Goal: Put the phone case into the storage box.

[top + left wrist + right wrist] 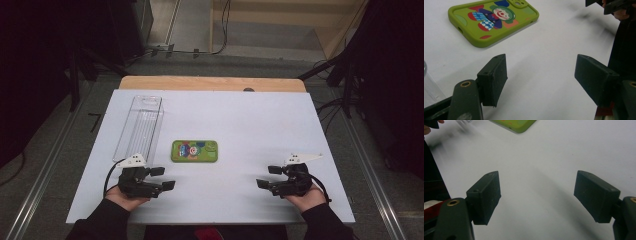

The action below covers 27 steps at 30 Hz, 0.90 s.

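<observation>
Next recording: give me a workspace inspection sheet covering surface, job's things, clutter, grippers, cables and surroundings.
Surface: white board laid on a wooden table, clean.
Job's things: green phone case with a clown picture lies flat near the middle; clear plastic bin stands left of it, apart, seemingly empty.
Clutter: nothing seen.
Grippers: left gripper and right gripper sit low at the near edge, jaws open, pointing inward, nothing between them.
Cables: a black cable loops from the left gripper; another trails from the right.
Surroundings: dark stands and floor cables around the table.
</observation>
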Motion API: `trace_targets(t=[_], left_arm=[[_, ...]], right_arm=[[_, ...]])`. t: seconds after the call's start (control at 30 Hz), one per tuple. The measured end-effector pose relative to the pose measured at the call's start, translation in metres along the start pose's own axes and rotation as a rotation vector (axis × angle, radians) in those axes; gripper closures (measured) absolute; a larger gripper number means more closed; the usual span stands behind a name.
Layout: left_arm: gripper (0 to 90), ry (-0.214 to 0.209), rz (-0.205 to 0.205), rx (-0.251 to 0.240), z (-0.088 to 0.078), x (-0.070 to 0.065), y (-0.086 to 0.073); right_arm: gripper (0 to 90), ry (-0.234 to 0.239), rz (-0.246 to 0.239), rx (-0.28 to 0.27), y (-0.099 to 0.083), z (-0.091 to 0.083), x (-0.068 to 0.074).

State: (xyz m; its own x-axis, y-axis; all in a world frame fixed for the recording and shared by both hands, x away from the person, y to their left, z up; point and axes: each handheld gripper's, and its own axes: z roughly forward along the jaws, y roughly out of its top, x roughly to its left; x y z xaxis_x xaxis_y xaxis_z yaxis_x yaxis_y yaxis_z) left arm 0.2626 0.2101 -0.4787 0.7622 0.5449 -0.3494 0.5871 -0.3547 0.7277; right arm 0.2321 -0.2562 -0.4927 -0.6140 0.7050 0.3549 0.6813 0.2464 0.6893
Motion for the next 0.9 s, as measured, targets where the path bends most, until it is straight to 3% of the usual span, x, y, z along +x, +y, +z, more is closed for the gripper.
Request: trace_targets(t=[0.9], left_arm=[[28.5, 0.006, -0.017, 0.001, -0.0023, 0.0013, -0.0014]], right_arm=[[20.5, 0.018, 0.014, 0.006, -0.0002, 0.0006, -0.0042]])
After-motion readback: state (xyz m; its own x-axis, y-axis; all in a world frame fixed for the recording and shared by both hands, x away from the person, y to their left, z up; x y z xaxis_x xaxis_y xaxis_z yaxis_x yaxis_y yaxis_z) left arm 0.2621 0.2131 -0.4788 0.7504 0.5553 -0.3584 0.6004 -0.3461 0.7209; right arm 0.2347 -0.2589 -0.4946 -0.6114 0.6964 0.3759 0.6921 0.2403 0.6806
